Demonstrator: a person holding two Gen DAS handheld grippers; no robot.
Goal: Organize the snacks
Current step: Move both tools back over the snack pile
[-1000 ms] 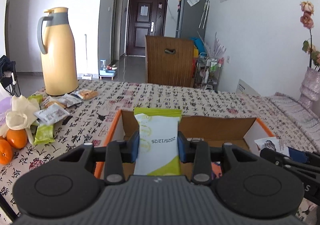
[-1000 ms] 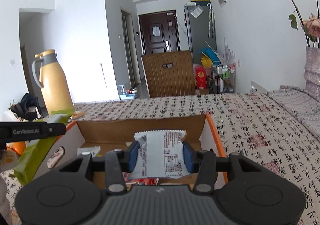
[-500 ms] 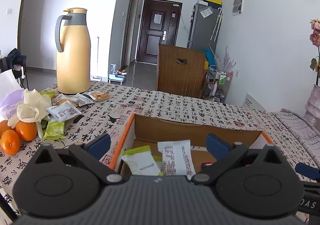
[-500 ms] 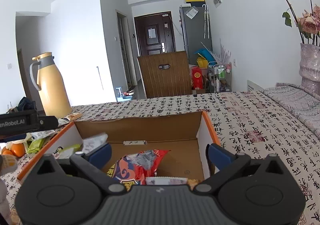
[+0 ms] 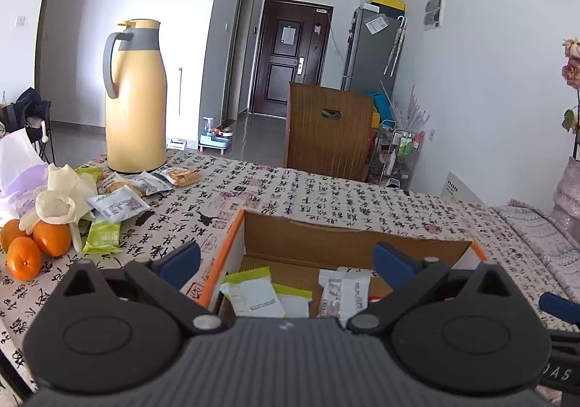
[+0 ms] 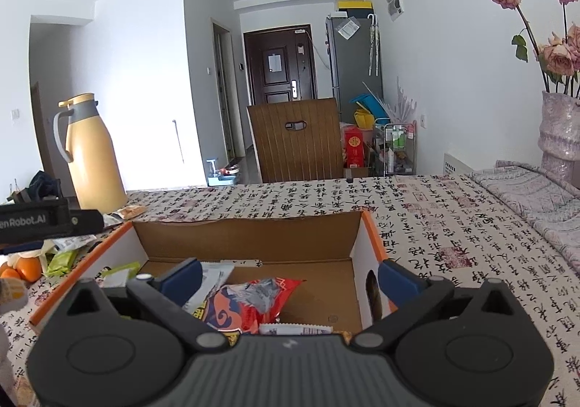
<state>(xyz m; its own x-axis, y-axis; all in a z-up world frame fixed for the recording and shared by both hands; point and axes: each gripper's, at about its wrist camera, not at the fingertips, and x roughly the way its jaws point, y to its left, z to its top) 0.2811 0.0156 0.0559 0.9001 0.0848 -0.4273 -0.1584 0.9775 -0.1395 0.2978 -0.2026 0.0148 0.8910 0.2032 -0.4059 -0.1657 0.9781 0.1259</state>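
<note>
Both the left gripper (image 5: 286, 258) and right gripper (image 6: 290, 276) gape wide and empty above the cardboard box (image 6: 253, 236) holding snack packets (image 5: 253, 294).

Orange-edged box (image 5: 232, 244), yellow flask (image 5: 136, 99)

Box (image 6: 250, 236): raw brown cardboard inside, matt, orange printed rim. Snack packs (image 5: 253, 293): glossy plastic film, crinkly. Tablecloth (image 6: 453, 225): printed cloth, matt. Jug (image 5: 135, 99): smooth satin yellow w/ grey plastic handle. Chair back (image 6: 297, 149): grooved wood. Gripper bodies: matt black plastic, ribbed.
</note>
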